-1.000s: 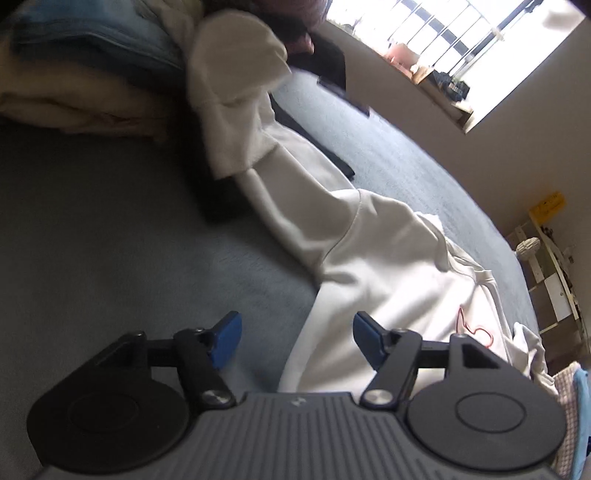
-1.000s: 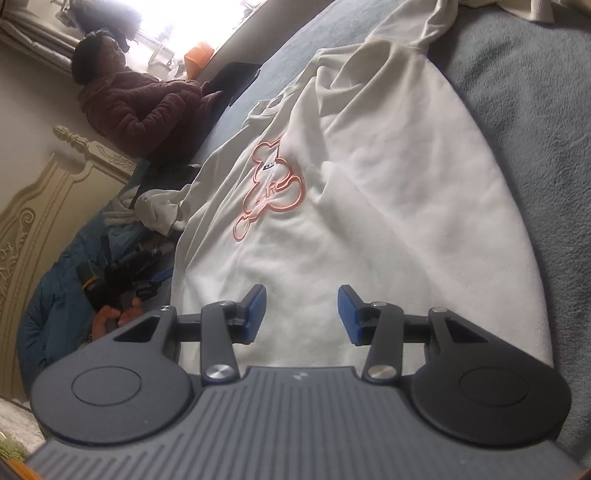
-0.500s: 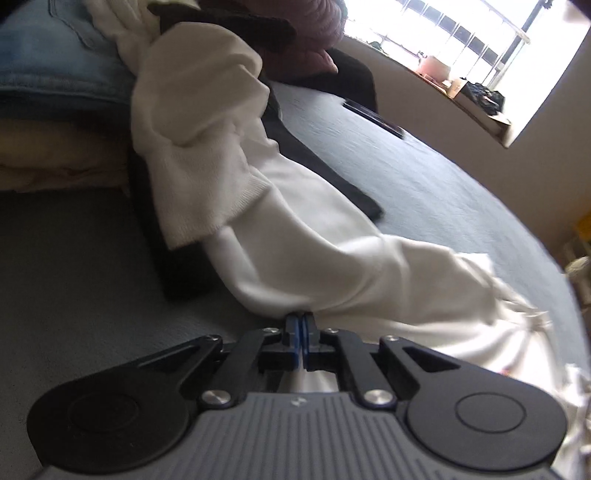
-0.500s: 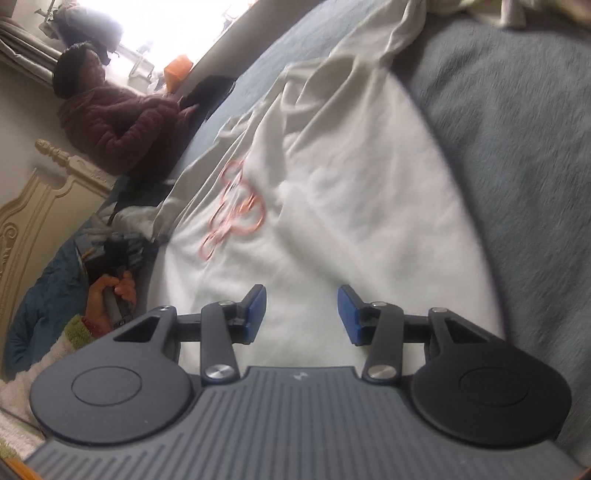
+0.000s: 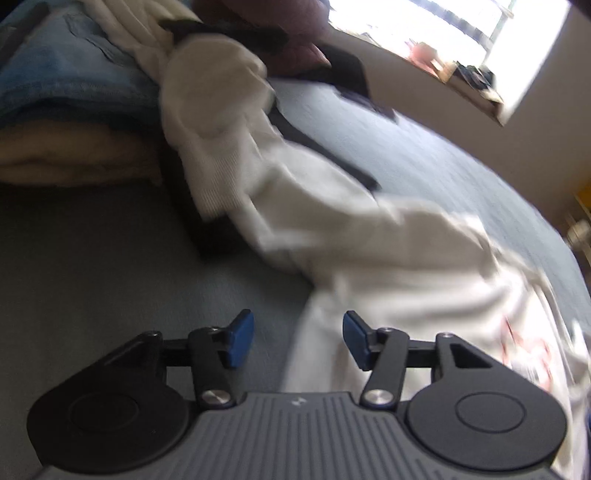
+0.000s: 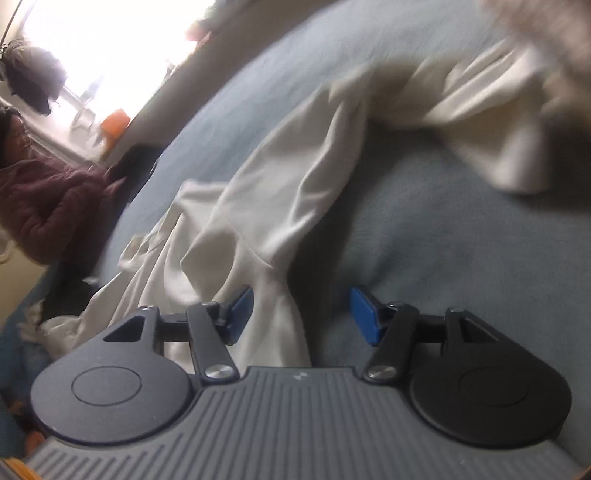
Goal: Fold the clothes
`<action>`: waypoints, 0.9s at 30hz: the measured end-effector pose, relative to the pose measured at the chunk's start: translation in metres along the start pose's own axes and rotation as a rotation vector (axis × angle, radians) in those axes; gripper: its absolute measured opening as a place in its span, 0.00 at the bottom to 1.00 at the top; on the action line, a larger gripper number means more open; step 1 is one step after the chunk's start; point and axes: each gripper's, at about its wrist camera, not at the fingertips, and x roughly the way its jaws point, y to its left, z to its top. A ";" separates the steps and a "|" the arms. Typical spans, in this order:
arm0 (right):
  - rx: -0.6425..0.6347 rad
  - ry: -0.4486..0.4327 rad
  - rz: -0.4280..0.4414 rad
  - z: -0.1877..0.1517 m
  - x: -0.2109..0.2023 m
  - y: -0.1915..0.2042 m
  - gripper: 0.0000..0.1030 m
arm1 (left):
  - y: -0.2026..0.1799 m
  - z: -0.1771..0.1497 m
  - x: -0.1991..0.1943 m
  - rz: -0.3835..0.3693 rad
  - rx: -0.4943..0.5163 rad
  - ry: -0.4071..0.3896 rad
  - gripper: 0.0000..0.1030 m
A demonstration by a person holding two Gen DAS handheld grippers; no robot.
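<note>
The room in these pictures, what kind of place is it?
Most likely a bedroom at home: a wide grey-blue bed bears a white sweatshirt and folded clothes, with a bright window and its sill behind.

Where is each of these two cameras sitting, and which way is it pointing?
Left wrist view: sits on the left gripper, looking forward and down past its open blue pads at the white sweatshirt on the grey bed cover, with folded jeans beyond.
Right wrist view: sits on the right gripper, looking down over crumpled white cloth towards a bright window and a seated person in a maroon jacket.
No hand shows in either view.
Shared: the sweatshirt, the bed cover and the window.
</note>
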 end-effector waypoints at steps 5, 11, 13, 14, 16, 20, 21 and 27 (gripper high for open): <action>-0.030 -0.046 0.026 0.013 0.011 0.005 0.06 | -0.025 -0.026 -0.003 0.113 0.190 -0.015 0.44; 0.018 -0.195 0.027 0.042 0.016 -0.006 0.06 | -0.040 -0.026 0.008 0.184 0.250 -0.062 0.27; -0.007 -0.193 -0.009 0.044 0.026 -0.010 0.06 | -0.042 -0.025 0.008 0.199 0.265 -0.072 0.25; -0.011 -0.192 -0.018 0.043 0.030 -0.012 0.05 | -0.044 -0.024 0.011 0.206 0.275 -0.076 0.25; -0.016 -0.189 -0.032 0.040 0.040 -0.016 0.04 | -0.046 -0.025 0.014 0.218 0.298 -0.085 0.25; 0.091 -0.173 0.027 0.040 0.032 -0.027 0.10 | -0.046 -0.024 0.008 0.213 0.300 -0.084 0.31; 0.125 -0.164 0.046 0.039 0.025 -0.030 0.12 | -0.044 -0.024 0.005 0.206 0.287 -0.076 0.34; 0.106 -0.077 0.040 -0.008 -0.045 -0.030 0.40 | -0.030 -0.034 -0.026 0.141 0.231 -0.020 0.42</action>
